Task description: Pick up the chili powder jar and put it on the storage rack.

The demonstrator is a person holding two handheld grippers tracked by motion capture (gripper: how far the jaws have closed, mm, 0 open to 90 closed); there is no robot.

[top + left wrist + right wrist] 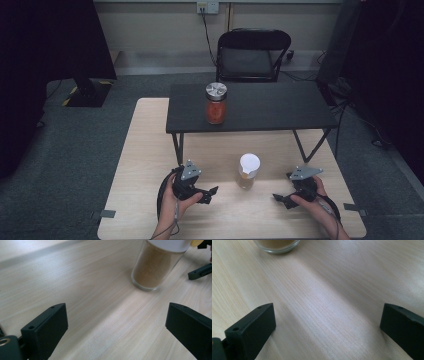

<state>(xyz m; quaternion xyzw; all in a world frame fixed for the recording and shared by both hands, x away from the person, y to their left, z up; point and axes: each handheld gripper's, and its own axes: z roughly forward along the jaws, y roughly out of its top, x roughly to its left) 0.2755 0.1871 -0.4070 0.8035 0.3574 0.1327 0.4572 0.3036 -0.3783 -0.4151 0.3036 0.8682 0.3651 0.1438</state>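
High view: a person's two hands rest on a light wooden desk [150,150], each holding a gripper, and a glass jar of brown powder [248,171] with a white lid stands upright on the desk between them, apart from both. The left gripper [212,194] points its jaws toward the jar from one side, the right gripper [279,198] from the other. This view alone shows a low black shelf [260,107] standing on the far half of the desk, carrying a jar with red contents [216,103] and a metal lid, with a black chair [252,55] on the floor behind. Left gripper view: the jaws of the left gripper [117,322] are spread wide with bare wood between them; the jar of brown powder [155,265] stands ahead of them, nearer the right-hand jaw, and a jaw tip of the other gripper appears beyond it at the frame's right edge. Right gripper view: the jaws of the right gripper [328,322] are likewise spread wide over bare wood, and just the glass base of the jar [277,245] shows ahead, beyond the left-hand jaw, at the top edge.
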